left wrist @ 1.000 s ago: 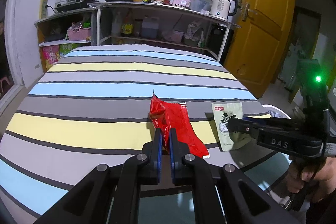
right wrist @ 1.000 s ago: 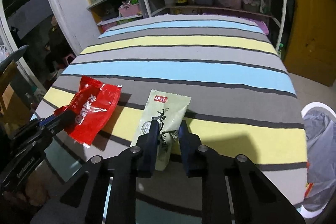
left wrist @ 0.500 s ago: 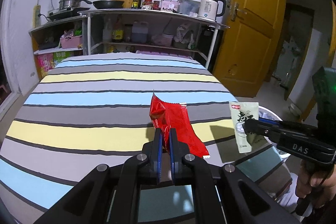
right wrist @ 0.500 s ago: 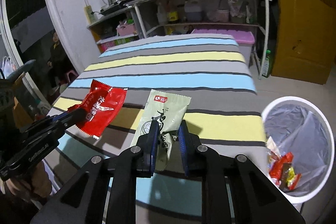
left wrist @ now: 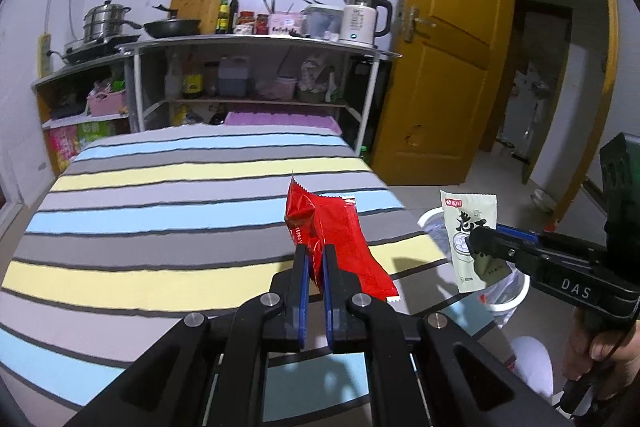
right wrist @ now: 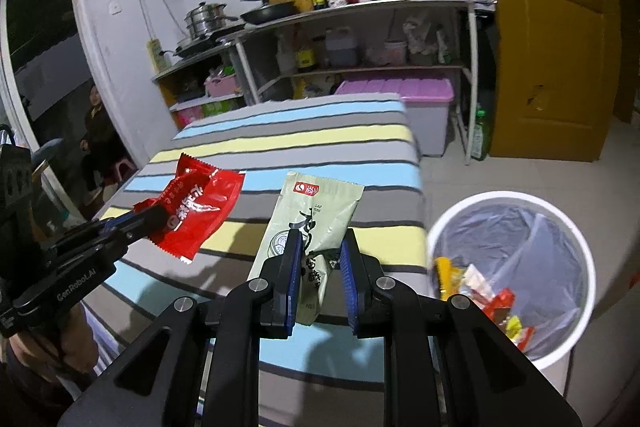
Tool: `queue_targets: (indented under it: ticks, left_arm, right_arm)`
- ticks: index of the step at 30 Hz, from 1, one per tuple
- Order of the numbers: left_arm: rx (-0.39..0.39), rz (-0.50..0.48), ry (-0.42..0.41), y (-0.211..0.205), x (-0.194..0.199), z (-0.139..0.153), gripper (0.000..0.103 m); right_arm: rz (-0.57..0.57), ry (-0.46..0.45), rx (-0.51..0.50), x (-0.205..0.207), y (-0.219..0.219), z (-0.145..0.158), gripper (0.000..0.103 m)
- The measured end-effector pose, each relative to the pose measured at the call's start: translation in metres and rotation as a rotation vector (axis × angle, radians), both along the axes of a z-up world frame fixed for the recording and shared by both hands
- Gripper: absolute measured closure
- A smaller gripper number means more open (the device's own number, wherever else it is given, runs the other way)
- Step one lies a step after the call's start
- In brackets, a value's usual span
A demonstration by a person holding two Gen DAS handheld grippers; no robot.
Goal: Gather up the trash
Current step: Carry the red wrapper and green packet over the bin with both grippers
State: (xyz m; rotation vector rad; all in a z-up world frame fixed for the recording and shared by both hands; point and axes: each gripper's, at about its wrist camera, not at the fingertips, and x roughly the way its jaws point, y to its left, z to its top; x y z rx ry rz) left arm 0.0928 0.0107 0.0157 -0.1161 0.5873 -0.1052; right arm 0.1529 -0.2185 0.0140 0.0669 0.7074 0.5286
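Grippers [left wrist: 314,253] [right wrist: 319,241] each clamped on a wrapper [left wrist: 332,239] [right wrist: 308,223], lower ends hidden.

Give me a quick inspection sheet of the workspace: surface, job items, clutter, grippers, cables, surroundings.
Surface: striped tablecloth on the table, no loose items seen on it.
Job's things: red wrapper and pale green wrapper, both lifted off the table; white trash bin with a liner on the floor, wrappers already inside.
Clutter: nothing seen on the table.
Grippers: left hand-held gripper shut on red wrapper; right hand-held gripper shut on pale green wrapper, beside the bin.
Cables: cords hanging on the back wall; none near the table.
Surroundings: shelf unit with pots, bottles and kettle; wooden door; purple-lidded storage box.
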Motion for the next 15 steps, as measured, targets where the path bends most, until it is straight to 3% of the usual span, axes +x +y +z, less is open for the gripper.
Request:
queue_targets:
  ticks: [15]
  left_arm:
    - [0.001, -0.147, -0.007, -0.074, 0.035, 0.007, 0.097]
  right_arm:
    - [-0.162, -0.003, 0.013, 0.003, -0.073, 0.000, 0.083]
